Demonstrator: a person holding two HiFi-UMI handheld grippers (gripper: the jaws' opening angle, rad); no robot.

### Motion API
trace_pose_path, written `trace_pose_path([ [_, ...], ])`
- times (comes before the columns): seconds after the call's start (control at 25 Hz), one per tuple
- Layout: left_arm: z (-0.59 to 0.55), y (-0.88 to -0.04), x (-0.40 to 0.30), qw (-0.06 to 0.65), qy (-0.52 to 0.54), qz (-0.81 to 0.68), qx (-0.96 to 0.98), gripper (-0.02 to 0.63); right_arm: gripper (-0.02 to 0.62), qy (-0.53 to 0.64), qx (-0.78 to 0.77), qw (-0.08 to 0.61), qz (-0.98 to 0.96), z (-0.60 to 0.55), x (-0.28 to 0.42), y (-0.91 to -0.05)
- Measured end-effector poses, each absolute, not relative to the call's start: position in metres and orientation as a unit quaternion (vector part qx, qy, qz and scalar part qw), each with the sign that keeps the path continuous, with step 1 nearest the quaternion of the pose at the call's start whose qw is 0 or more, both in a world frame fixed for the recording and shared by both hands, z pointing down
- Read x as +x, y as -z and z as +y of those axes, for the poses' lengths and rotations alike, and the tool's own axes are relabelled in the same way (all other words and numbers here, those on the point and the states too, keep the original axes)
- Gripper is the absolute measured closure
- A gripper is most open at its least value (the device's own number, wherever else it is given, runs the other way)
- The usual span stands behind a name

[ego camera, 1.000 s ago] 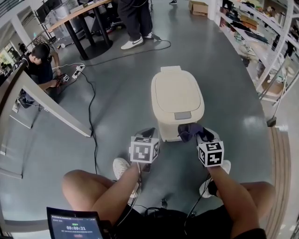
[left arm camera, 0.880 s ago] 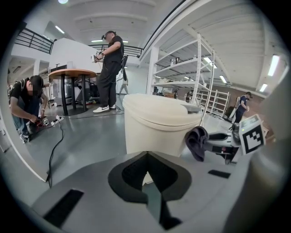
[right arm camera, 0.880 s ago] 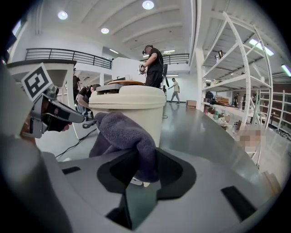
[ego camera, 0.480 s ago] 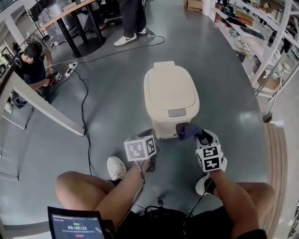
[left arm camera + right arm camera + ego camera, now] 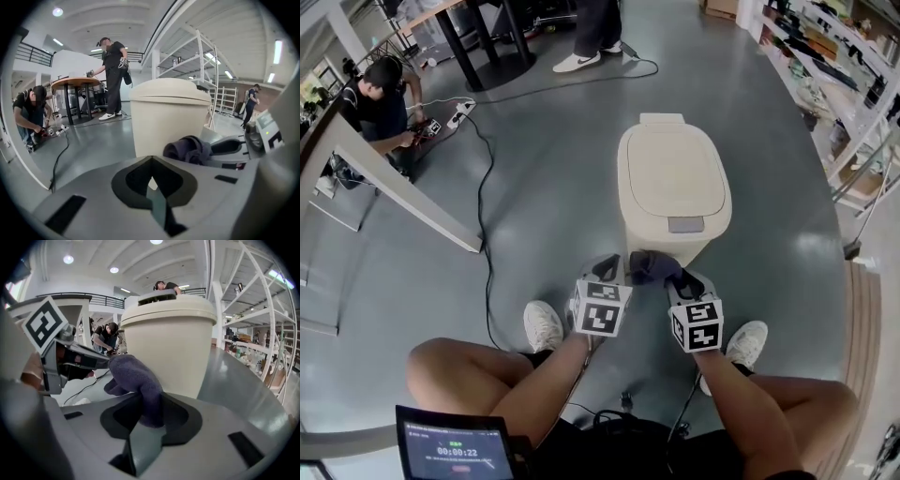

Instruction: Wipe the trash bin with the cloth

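A cream trash bin (image 5: 673, 183) with its lid down stands on the grey floor ahead of me. My right gripper (image 5: 661, 274) is shut on a dark purple cloth (image 5: 649, 266), which sits against the bin's lower front wall. In the right gripper view the cloth (image 5: 138, 380) bulges out of the jaws in front of the bin (image 5: 166, 348). My left gripper (image 5: 602, 272) hangs just left of the cloth, jaws together with nothing in them. The left gripper view shows the bin (image 5: 168, 117) close ahead, with the cloth (image 5: 187, 150) to the right.
A black cable (image 5: 487, 206) runs across the floor on the left. A person (image 5: 380, 108) crouches by a power strip (image 5: 450, 117) at the far left, behind a slanted white panel (image 5: 403, 192). White shelving (image 5: 853, 103) lines the right. My shoes (image 5: 542, 325) are below the grippers.
The right gripper has carried the cloth leftward along the bin's front. The two grippers now sit closer together, and the head view has shifted so the bin appears further right.
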State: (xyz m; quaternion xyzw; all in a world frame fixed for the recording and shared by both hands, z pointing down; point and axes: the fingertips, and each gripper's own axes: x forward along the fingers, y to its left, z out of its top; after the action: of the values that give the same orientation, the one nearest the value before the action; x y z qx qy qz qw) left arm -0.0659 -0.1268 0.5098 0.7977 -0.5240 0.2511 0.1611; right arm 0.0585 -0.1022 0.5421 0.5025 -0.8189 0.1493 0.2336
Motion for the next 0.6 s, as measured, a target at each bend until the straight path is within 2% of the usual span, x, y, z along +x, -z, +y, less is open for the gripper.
trace_pose_path([
  [0.4, -0.127, -0.539, -0.11, 0.214, -0.232, -0.554, 0.77, 0.607, 0.48, -0.186, 0.518, 0.219, -0.806, -0.114, 0.007, -0.565],
  [0.6, -0.123, -0.552, -0.094, 0.214, -0.247, -0.535, 0.779, 0.607, 0.48, -0.191, 0.523, 0.216, -0.802, -0.114, 0.012, -0.569],
])
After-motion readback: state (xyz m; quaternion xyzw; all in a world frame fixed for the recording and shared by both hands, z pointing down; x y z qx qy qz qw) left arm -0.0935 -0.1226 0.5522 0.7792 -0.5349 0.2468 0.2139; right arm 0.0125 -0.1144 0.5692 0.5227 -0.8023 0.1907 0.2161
